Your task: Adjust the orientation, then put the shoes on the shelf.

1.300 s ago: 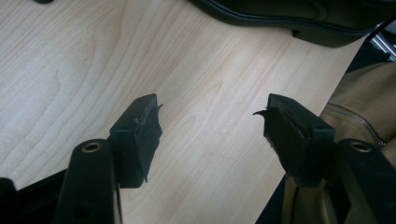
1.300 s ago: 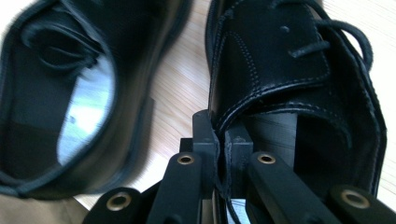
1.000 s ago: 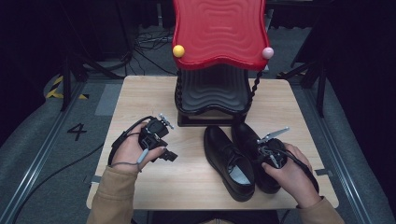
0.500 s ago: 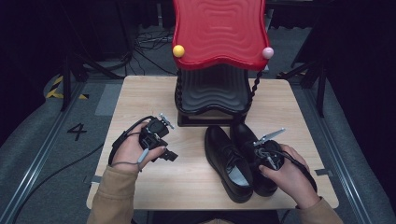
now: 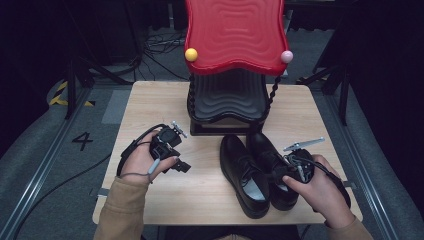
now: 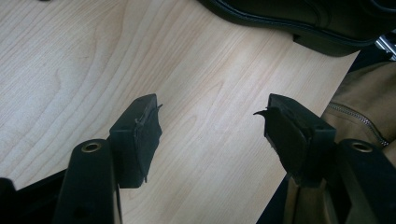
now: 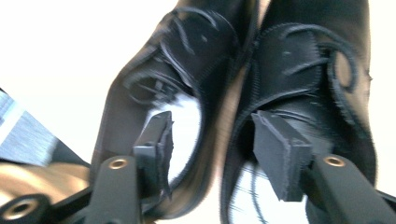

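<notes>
two shoes (image 5: pixel 257 172) side by side before the stand (image 5: pixel 227 102) on the table (image 5: pixel 150 105)

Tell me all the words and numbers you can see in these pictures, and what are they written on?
"4": a dark number on the grey floor to the left of the wooden table, in the high view.

I can read nothing else. The red tray, the black shoes and both grippers carry no writing that I can make out, and the right gripper view is too blurred to show any label inside the shoes.
</notes>
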Demonstrator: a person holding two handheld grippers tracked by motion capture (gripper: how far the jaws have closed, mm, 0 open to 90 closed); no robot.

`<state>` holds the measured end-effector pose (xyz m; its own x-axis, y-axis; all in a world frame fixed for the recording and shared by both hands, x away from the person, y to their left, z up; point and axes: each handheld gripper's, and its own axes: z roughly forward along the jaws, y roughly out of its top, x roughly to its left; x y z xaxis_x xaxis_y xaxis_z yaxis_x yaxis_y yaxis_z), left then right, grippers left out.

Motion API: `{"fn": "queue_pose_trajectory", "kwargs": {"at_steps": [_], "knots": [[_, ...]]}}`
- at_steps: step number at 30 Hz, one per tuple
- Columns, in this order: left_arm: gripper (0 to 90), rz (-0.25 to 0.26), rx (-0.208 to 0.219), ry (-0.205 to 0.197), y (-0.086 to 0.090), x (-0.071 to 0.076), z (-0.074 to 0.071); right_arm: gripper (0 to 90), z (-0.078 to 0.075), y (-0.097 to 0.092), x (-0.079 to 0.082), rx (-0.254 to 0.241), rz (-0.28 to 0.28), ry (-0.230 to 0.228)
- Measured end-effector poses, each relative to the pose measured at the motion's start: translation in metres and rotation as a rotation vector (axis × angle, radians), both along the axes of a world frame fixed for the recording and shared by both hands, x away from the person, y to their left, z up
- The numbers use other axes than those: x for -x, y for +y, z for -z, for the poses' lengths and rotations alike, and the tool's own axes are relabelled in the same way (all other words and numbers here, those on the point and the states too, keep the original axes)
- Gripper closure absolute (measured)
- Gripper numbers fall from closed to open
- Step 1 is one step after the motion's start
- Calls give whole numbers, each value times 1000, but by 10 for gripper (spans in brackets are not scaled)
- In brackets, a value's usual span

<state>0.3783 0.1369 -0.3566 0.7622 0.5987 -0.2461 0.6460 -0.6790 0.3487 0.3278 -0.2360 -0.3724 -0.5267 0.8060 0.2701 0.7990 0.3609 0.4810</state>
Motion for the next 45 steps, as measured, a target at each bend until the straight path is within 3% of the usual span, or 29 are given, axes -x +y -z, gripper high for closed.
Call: {"fn": "queue_pose_trajectory", "kwargs": {"at_steps": [4, 14, 19, 25, 30, 32, 41, 45], "knots": [[364, -3, 0, 2, 0, 0, 0, 430, 9, 8, 1, 91, 37, 18], [363, -4, -6, 7, 0, -1, 3, 463, 41, 29, -14, 186, 37, 59], [363, -10, -7, 7, 0, 0, 3, 490, 51, 36, -19, 219, 30, 49], [362, -13, -9, 7, 2, 1, 4, 550, 53, 38, -24, 236, 45, 28], [362, -20, -13, 10, 2, 1, 4, 664, 52, 41, -25, 235, 14, 17], [362, -15, -14, 10, 3, 1, 5, 689, 51, 44, -26, 256, -12, 9], [361, -26, -12, 13, 4, 3, 5, 681, 51, 44, -29, 254, 20, 52], [361, -27, -12, 9, 4, 3, 5, 710, 49, 46, -34, 260, 32, 93]]}}
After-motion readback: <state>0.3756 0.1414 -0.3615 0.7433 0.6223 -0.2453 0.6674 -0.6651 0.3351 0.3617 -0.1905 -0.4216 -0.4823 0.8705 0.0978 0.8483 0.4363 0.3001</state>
